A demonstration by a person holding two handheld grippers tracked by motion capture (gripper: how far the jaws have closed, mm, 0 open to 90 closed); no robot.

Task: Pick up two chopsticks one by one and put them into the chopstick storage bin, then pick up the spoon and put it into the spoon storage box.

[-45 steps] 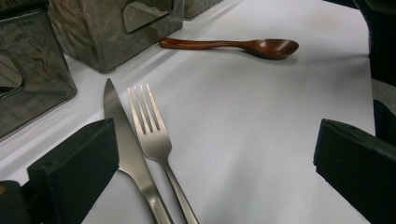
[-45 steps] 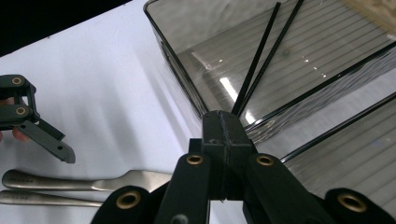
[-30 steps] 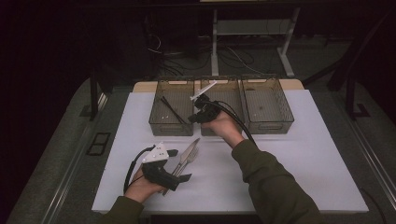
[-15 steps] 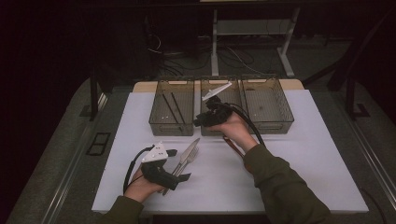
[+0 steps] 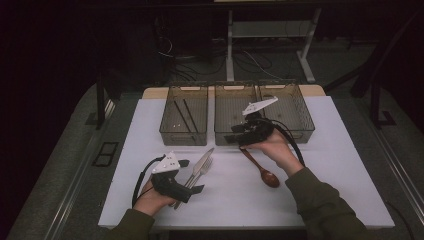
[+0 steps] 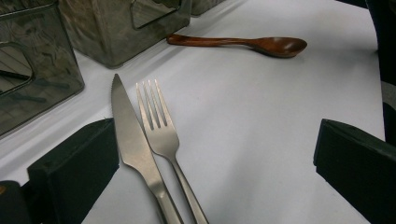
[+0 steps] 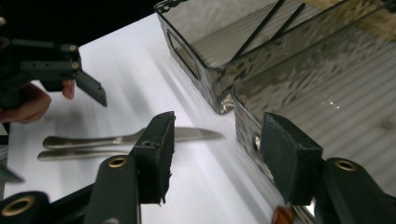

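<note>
Left tool (image 6: 210,154) astride knife (image 6: 135,154), fork (image 6: 161,135)

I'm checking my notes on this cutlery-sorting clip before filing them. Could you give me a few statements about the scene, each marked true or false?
1. The knife and fork lie side by side on the white table. True.
2. The wooden spoon lies inside the middle bin. False: it lies on the table in front of the middle bin.
3. The left gripper is clamped on the fork. False: its jaws stand open on either side of the knife and fork.
4. Two dark sticks lie in the left bin. True.
5. The right gripper holds nothing; its jaws have just been opening. True.
</note>
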